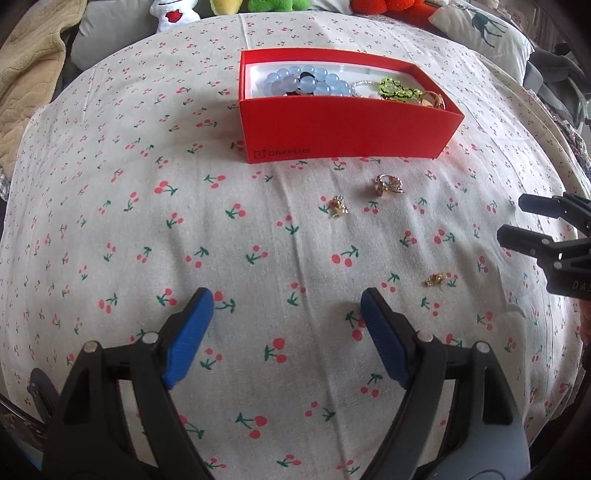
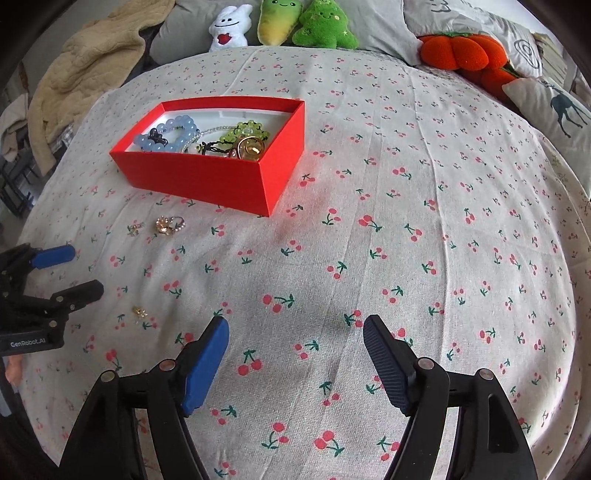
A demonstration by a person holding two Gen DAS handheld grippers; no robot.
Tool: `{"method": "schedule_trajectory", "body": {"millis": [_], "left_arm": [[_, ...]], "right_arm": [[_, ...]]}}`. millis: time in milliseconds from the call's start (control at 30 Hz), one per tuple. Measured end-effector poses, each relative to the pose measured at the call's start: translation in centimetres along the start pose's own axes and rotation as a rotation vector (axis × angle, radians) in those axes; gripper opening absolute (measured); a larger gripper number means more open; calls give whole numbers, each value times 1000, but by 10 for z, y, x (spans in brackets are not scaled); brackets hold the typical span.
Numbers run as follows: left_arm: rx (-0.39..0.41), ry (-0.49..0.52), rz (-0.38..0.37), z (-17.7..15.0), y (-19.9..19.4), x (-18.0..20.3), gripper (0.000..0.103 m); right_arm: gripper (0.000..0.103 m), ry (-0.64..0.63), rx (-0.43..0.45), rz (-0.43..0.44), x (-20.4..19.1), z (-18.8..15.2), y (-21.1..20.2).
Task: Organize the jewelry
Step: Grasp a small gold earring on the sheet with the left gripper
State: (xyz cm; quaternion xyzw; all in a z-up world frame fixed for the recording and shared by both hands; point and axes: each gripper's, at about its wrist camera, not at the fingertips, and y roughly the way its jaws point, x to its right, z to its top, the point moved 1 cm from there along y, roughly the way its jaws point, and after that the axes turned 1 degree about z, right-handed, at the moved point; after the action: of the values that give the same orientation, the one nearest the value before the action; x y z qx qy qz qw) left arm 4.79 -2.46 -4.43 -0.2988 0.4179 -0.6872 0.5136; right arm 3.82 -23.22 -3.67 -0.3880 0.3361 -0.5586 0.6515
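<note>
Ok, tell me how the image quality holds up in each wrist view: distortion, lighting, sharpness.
Left wrist view: strong fisheye bulge bends the cherry-print sheet; even daylight; the red box casts a reddish tint on the cloth before it; the small gold pieces are sharp.
Right wrist view: same barrel distortion, dark corners; soft shadows under the open right gripper; the plush toys at the edge look stretched.

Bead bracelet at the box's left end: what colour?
Pale translucent blue bead bracelet; clearest in the left wrist view.

Home bedroom. Bed [image 2: 369, 184] under cherry-print sheet, plush toys [image 2: 280, 26] and pillows [image 2: 554, 107] along the head end, beige blanket [image 2: 85, 70] bunched at the far left corner.
</note>
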Motion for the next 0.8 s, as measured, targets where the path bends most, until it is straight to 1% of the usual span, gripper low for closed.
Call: {"method": "schedule_trajectory", "body": {"millis": [33,133,167,200,300,433,633,733,800], "left_arm": [[13,3,-4,1,1,1,82],[39,15,-18,4,4,7,76],[46,21,-24,5,4,9,72],[53,29,-32,6,4,12,67],[61,59,-67,8,3,18,57],[73,79,-68,10,6,23,52],[104,70,-77,21,14,24,39],[107,64,-97,26,17,28,28],[100,57,-101,29,20,30,18]], "right_arm": [[77,-8,-6,-2,-1,-2,2],[77,-31,-17,-11,-4,-5,6],[77,-36,-16,-13,-5,-6,6],[77,-39,-13,-11,-6,-7,5],[77,-39,-6,17,-8,-9,3],[77,-55,0,47,-17,-14,0],[77,-94,-4,38,-29,-16,2],[77,-85,-5,41,-28,-15,3],[77,-80,-3,41,-28,-15,3]]}}
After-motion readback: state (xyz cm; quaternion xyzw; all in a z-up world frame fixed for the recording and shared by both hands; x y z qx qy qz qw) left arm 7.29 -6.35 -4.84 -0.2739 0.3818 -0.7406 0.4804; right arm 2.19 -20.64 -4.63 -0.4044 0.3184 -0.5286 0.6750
